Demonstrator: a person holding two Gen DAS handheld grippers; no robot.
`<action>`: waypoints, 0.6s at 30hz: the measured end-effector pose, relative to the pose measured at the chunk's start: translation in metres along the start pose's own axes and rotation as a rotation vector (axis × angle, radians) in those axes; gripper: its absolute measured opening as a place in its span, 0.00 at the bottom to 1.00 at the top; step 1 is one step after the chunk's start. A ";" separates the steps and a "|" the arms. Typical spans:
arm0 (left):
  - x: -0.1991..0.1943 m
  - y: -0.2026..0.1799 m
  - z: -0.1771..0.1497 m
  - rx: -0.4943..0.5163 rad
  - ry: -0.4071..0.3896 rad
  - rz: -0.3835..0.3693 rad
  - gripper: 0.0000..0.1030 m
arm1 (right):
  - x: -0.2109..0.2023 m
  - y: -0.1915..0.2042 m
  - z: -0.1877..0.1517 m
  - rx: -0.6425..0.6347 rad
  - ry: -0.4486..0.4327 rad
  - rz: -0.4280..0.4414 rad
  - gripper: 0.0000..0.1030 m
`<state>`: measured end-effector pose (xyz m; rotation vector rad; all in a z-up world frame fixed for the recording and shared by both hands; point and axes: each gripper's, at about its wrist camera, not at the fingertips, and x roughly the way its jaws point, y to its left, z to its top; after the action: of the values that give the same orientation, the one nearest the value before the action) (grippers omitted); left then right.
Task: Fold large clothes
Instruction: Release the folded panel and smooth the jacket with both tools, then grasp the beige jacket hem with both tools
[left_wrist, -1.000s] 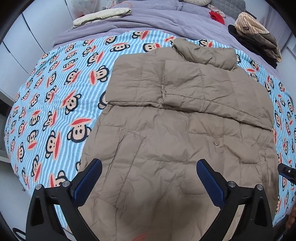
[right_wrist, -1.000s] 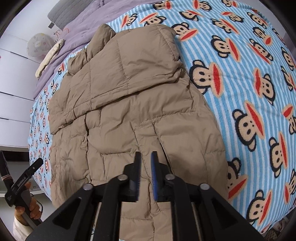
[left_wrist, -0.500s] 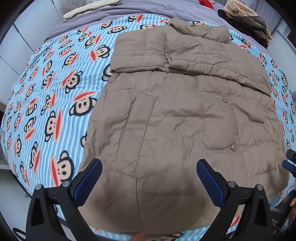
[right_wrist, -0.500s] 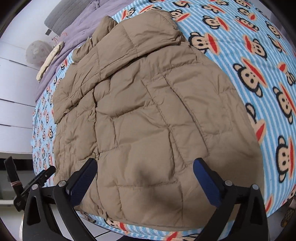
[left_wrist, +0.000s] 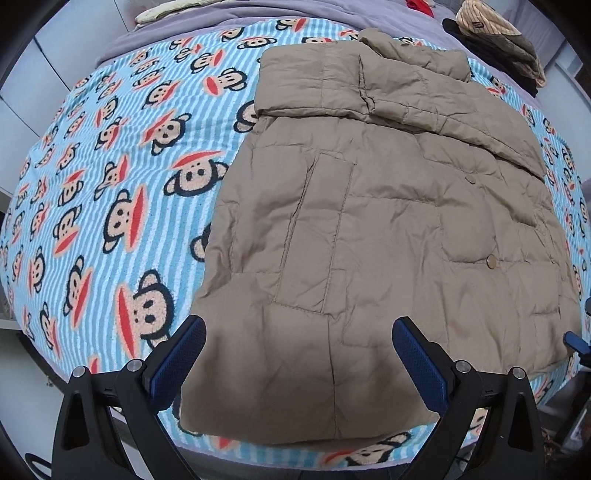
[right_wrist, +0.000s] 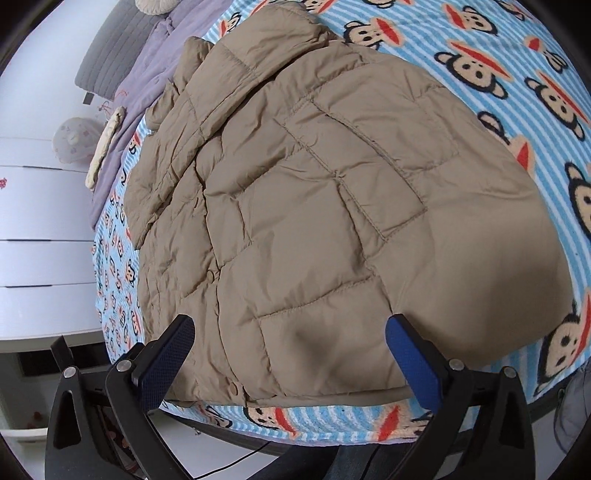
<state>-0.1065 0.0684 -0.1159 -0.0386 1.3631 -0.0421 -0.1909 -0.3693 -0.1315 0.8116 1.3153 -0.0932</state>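
Observation:
A tan quilted puffer jacket (left_wrist: 369, 229) lies flat on the bed, sleeves folded across its chest, collar at the far end, hem at the near edge. My left gripper (left_wrist: 299, 354) hangs open over the hem's left part, blue pads wide apart with nothing pinched. In the right wrist view the same jacket (right_wrist: 314, 221) fills the frame. My right gripper (right_wrist: 291, 350) stands wide open above the hem near the snap buttons, not gripping the cloth. A blue tip of the right gripper (left_wrist: 576, 341) shows at the left view's right edge.
The bed carries a blue-striped monkey-print blanket (left_wrist: 110, 192) and a purple duvet (right_wrist: 147, 66) at the far end. A pile of dark and striped clothes (left_wrist: 498, 40) sits at the far right corner. White drawers (right_wrist: 37, 229) stand beside the bed.
My right gripper went from nearly shut to wide open. Both grippers drew back toward the near bed edge, so the jacket's hem and the blanket edge now show below the fingers.

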 end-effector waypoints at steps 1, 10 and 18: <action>-0.001 0.007 -0.004 -0.015 0.003 -0.026 0.99 | -0.002 -0.006 -0.001 0.020 -0.005 0.006 1.00; 0.000 0.058 -0.049 -0.144 0.074 -0.261 0.99 | -0.029 -0.062 -0.020 0.211 -0.064 0.116 1.00; 0.025 0.064 -0.074 -0.245 0.164 -0.420 0.99 | -0.030 -0.095 -0.035 0.352 -0.096 0.180 0.98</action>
<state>-0.1729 0.1310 -0.1586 -0.5374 1.4980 -0.2346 -0.2749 -0.4294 -0.1509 1.2065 1.1445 -0.2217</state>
